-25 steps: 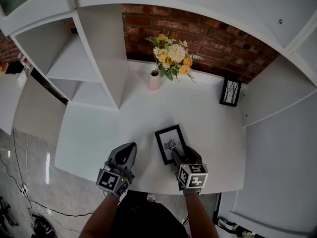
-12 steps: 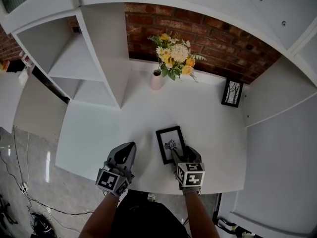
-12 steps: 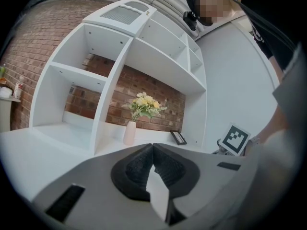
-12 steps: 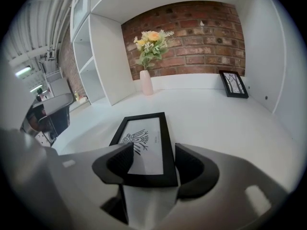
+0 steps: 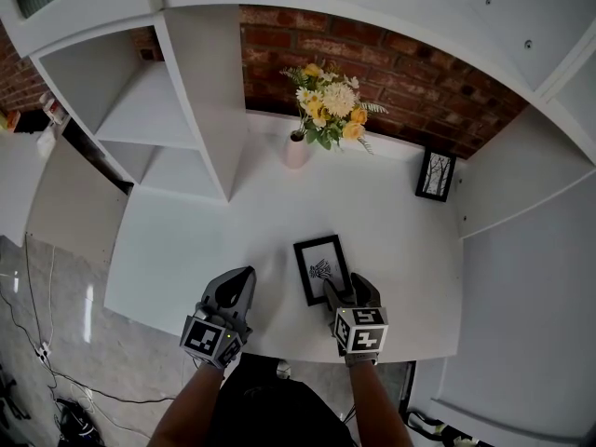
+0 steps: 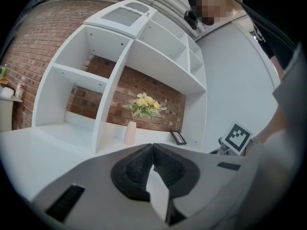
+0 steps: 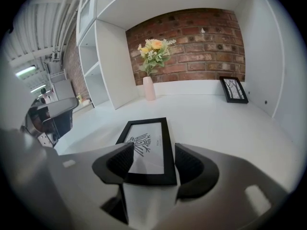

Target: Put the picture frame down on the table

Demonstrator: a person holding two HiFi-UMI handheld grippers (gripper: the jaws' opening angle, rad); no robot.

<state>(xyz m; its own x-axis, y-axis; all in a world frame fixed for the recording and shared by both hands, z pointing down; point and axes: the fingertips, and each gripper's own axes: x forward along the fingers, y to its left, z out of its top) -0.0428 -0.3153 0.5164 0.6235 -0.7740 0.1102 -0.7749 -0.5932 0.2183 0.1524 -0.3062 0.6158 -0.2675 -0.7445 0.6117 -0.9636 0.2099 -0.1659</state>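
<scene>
Nearest to us, the left gripper (image 6: pixel 152 150) hung off the table's front edge with its jaws pressed together on nothing. The right gripper (image 7: pixel 153 150) had its jaws spread apart, one to either side of the near end of the picture frame (image 7: pixel 146 140). We judged that they were not pinching it. The frame lay flat, face up, on the white table (image 5: pixel 186 250), close to the front edge.

We took the frame for a light, stiff thing with a thin black border. If the front is glazed (we could not tell) it would be fragile and slick. So we would grip across the two long rails near one short end and not press on the face.

The print showed a dark drawing with a line of lettering beside it, too small for us to read. We found no brand or label.

Farther back stood a second frame (image 5: pixel 435 174), upright at the right, and a pale vase (image 5: pixel 295 150) of flowers (image 5: pixel 328 105) before the brick wall (image 5: pixel 419 73)
</scene>
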